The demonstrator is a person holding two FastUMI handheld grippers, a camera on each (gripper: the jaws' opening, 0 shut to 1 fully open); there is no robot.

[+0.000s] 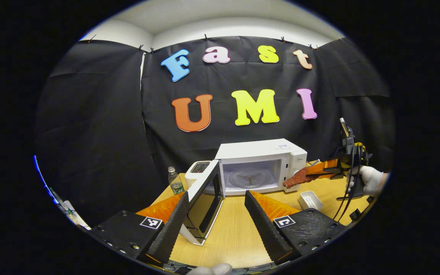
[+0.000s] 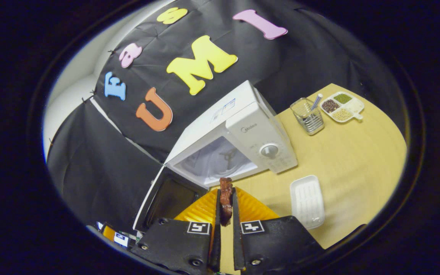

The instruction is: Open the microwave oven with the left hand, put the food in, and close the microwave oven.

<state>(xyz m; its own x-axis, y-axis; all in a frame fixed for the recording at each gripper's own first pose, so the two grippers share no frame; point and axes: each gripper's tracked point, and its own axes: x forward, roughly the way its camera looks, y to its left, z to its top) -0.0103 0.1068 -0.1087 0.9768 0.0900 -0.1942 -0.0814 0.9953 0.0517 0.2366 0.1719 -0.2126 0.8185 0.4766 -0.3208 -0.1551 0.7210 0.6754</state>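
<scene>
A white microwave [image 1: 260, 152] stands at the back of the wooden table with its door [image 1: 204, 198] swung open to the left and its glass turntable [image 1: 248, 178] showing inside. My left gripper [image 1: 218, 223] is open, its left finger beside the door's edge and not gripping it. In the right gripper view the microwave [image 2: 239, 133] lies ahead, its door [image 2: 166, 198] hanging open. My right gripper [image 2: 225, 200] is shut on a reddish-brown piece of food [image 2: 225, 194], held just before the cavity. The left gripper view shows that food [image 1: 296, 178] at the microwave's right front corner.
A white tray [image 2: 307, 200] lies empty on the table right of the microwave. A wire utensil holder [image 2: 307, 115] and a divided dish of grains [image 2: 341, 106] sit farther back. A plastic bottle [image 1: 175, 181] and a toaster [image 1: 199, 170] stand left of the microwave.
</scene>
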